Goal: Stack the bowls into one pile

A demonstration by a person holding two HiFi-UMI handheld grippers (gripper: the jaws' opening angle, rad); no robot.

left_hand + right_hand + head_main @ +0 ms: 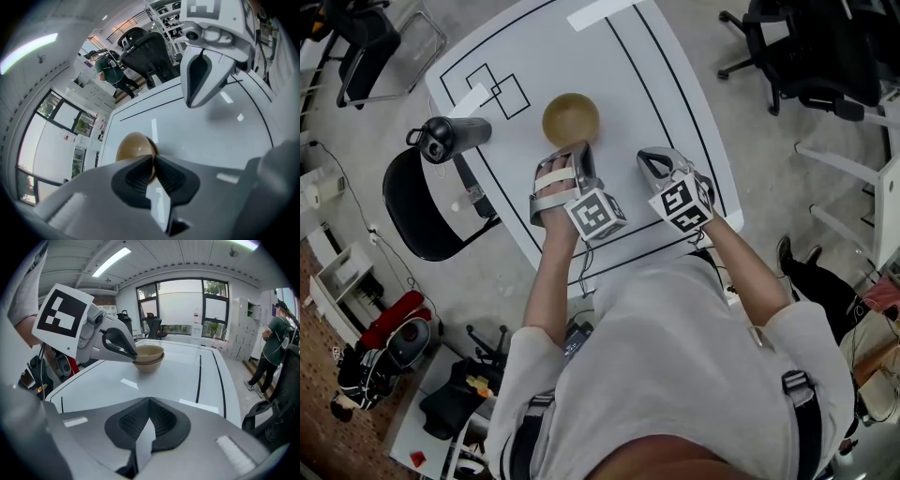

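Two tan bowls (571, 117) sit nested in one pile on the white table (666, 84); in the right gripper view the pile (149, 357) stands upright at mid-table. My left gripper (582, 148) reaches the pile's near rim. In the left gripper view its jaws (153, 159) are shut, with the top bowl's rim (133, 146) pinched between the pads. To the right of the pile and apart from it, my right gripper (649, 157) hovers over bare table. Its jaws (149, 401) are shut and hold nothing.
A black flask (450, 137) lies at the table's left edge above a black chair (427, 211). Office chairs (806, 47) stand beyond the table's right side. A person (274, 343) stands at the far right of the room. Black lines and white tape strips (605, 11) mark the tabletop.
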